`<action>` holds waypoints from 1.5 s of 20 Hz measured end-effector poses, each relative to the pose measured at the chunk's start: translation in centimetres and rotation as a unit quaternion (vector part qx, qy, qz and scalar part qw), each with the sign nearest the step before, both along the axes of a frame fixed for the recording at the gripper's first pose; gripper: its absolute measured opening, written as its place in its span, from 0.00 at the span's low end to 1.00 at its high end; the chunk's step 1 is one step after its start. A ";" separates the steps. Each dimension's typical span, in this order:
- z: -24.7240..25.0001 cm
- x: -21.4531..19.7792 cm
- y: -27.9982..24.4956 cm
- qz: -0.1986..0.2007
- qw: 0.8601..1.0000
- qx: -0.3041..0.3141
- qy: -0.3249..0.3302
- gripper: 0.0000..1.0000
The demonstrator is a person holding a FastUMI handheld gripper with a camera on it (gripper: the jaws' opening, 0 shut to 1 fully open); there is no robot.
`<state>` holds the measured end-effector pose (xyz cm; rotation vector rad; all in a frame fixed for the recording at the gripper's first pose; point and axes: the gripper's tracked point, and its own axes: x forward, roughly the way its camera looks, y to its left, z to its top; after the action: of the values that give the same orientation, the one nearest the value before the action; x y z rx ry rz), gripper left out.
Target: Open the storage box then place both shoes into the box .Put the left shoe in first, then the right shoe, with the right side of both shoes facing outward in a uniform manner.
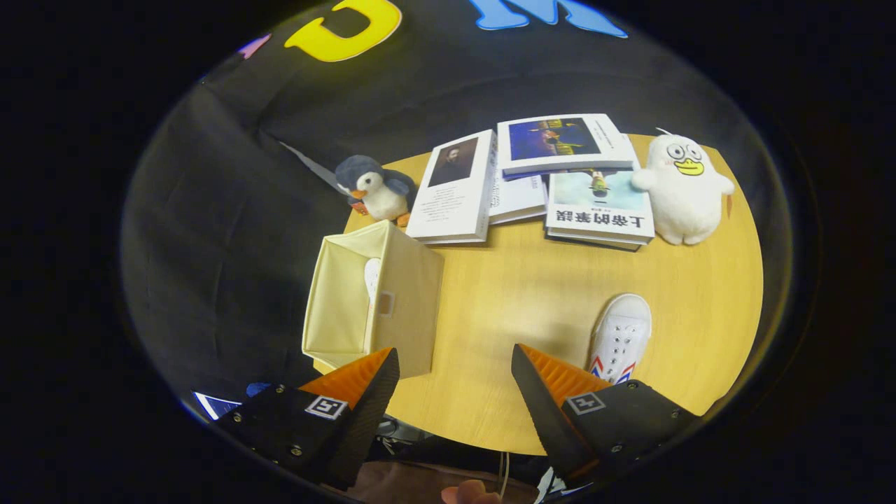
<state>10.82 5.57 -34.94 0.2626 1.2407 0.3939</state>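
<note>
While the claw (455,378) hangs above the near edge of the round wooden counter (518,294) with its two fingers spread wide and nothing between them, the white shoe (620,337) lies at lower right of centre in the frame, just ahead of the right finger and partly hidden behind it. Its long axis runs nearly along the line of the fingers, toe pointing away toward the far side of the counter and tilted slightly right, the laced top facing up. So the shoe sits off the claw's midline, on the right finger's side; to my judgement the coming grasp turns on shifting the claw rightward until the shoe falls between the fingers. The cream fabric storage box (371,301) stands at left of centre, just ahead of the left finger, its open mouth facing up and leftward; a pale shape inside it looks like the first shoe, though too little shows to be sure. If so, the box is open, one shoe is stowed, and this one remains. Beyond, in the upper middle, lie stacked books (553,175), with a penguin toy (374,185) to their left and a white duck plush (682,185) to their right.
</note>
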 end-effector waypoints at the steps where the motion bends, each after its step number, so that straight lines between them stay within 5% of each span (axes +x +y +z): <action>1: -0.4 -0.2 -1.0 -0.015 1.000 0.004 0.004 0.98; 17: -10.0 -4.9 -15.5 -0.097 0.992 -0.051 0.057 0.96; 30: -18.4 -6.5 -18.5 -0.060 0.985 -0.116 0.115 0.91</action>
<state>4.29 -12.91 -53.31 0.1851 1.4755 0.1138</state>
